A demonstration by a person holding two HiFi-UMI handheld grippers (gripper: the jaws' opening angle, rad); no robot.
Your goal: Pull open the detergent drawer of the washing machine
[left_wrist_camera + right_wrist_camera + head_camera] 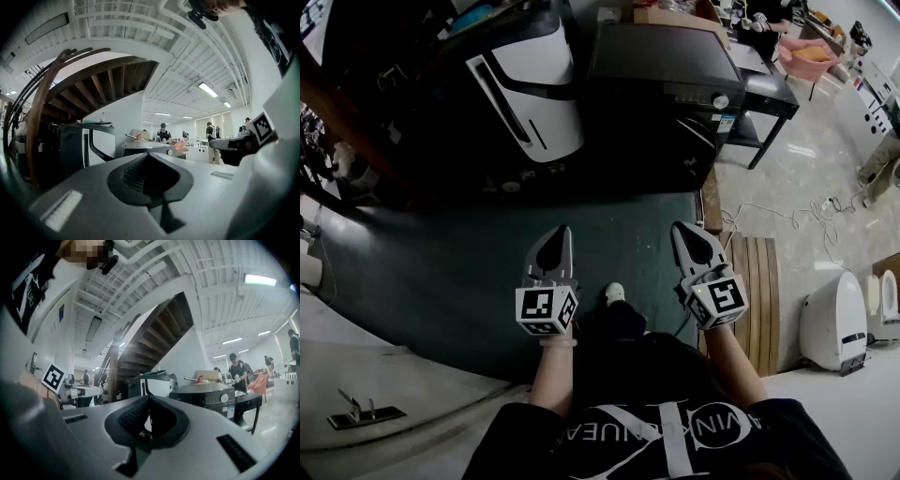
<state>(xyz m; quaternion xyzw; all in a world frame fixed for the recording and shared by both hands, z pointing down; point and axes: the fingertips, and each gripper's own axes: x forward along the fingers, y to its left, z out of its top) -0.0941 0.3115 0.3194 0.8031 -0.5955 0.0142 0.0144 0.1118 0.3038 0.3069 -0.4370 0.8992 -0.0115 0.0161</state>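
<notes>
Now, approach step; no contact yet. My left tongs [559, 230] have their jaws pressed together on nothing, and my right tongs [682, 226] look the same in their own view: tips meeting, nothing between them. I hold both level and side by side over the green mat [441, 272], well short of the target.

The washing machine [661, 47] is the dark box at the far edge of the mat, toward its far right corner, just beside a white-and-black appliance [530, 89] on its left. Its control panel [689, 92] faces me and runs left to right, with a round knob [720, 100] near its right end. I cannot pick out the detergent drawer on that dark panel from here.

Judgement: the drawer front should sit in that panel, so its long axis would run front to back into the machine and it would slide out toward me.

Next move: step up to the far edge of the mat, find the drawer front, part one pair of jaws, take the drawer's lip, then draw straight back along that axis without twisting.
</notes>
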